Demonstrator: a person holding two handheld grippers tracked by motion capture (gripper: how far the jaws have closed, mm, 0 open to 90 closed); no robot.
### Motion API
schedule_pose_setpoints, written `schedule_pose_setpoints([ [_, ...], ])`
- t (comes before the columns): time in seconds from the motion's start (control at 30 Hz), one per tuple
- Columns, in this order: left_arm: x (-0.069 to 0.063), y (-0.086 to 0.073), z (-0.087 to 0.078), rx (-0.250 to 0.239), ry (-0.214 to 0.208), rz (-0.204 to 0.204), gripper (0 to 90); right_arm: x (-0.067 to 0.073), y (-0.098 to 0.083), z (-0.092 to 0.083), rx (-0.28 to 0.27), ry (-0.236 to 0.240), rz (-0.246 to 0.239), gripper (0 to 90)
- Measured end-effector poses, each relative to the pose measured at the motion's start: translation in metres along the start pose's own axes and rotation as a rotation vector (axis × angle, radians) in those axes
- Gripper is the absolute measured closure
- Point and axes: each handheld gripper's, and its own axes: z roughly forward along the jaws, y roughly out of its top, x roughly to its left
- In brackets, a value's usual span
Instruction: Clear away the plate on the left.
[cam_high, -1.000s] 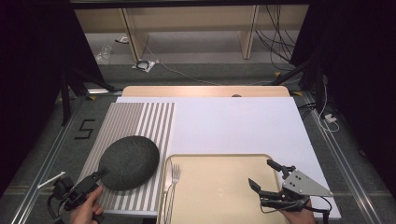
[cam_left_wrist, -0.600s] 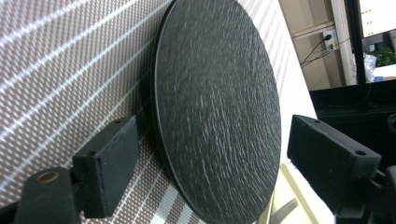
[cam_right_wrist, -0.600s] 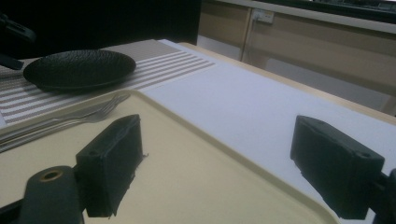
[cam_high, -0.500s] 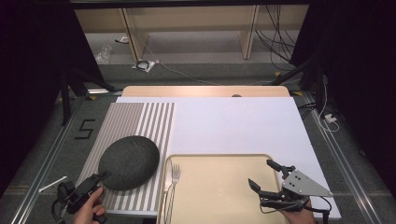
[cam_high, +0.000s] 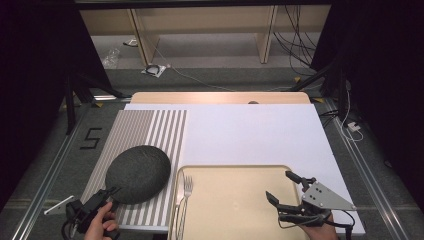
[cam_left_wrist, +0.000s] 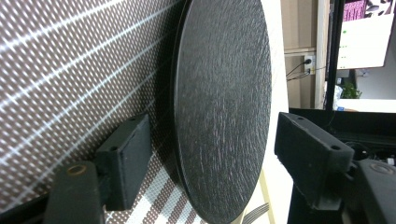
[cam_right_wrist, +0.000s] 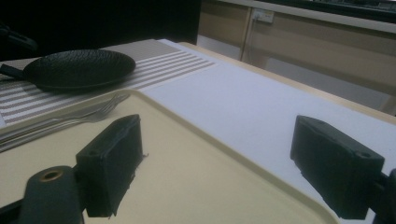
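The round, dark grey textured plate (cam_high: 138, 173) lies on the striped woven placemat (cam_high: 150, 131), beside the beige plastic tray (cam_high: 235, 205). The left gripper (cam_high: 111, 192) straddles its near rim, jaws just closing, not yet pressing. The right gripper (cam_high: 286, 192) hovers spread over the tray.

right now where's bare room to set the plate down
Free: the white sheet beyond the tray, and the tray's middle right of the fork. Crowded: the striped mat's near end, under the dark plate.
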Motion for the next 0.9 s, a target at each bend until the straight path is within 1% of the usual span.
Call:
schedule_pose_setpoints([
  [0.13,0.002,-0.005,0.003,0.005,-0.018,-0.037,32.3,0.0,0.0,0.0,-0.002,0.0,0.001,17.6],
  [0.17,0.002,-0.006,0.004,0.005,-0.016,-0.044,32.9,0.0,0.0,0.0,-0.001,0.0,0.001,17.6],
  [0.3,0.003,-0.01,0.006,-0.003,-0.021,-0.055,36.3,0.0,0.0,0.0,-0.001,-0.001,0.0,17.6],
  [0.37,0.004,-0.011,0.007,-0.002,-0.02,-0.069,37.2,0.0,0.0,0.0,-0.002,-0.001,0.0,17.6],
  [0.43,0.004,-0.012,0.007,-0.013,-0.02,-0.07,39.3,0.0,0.0,0.0,0.001,-0.001,-0.001,17.6],
  [0.5,0.003,-0.014,0.008,-0.014,-0.019,-0.061,40.5,0.0,0.0,0.001,0.0,-0.001,-0.003,17.6],
  [0.57,0.002,-0.016,0.009,-0.016,-0.023,-0.061,41.9,0.0,0.0,0.001,0.002,-0.001,-0.004,17.6],
  [0.67,0.003,-0.019,0.011,-0.025,-0.026,-0.079,44.9,0.0,0.0,0.001,0.0,-0.001,-0.003,17.6],
  [0.73,0.005,-0.022,0.011,-0.034,-0.031,-0.107,46.1,0.0,0.0,0.001,0.0,-0.001,-0.004,17.6],
  [0.8,0.006,-0.025,0.013,-0.032,-0.035,-0.121,47.8,0.0,0.0,0.001,-0.001,-0.001,-0.002,17.6],
  [0.9,0.005,-0.026,0.013,-0.043,-0.034,-0.111,49.6,0.0,0.0,0.0,-0.001,-0.002,-0.002,17.6],
])
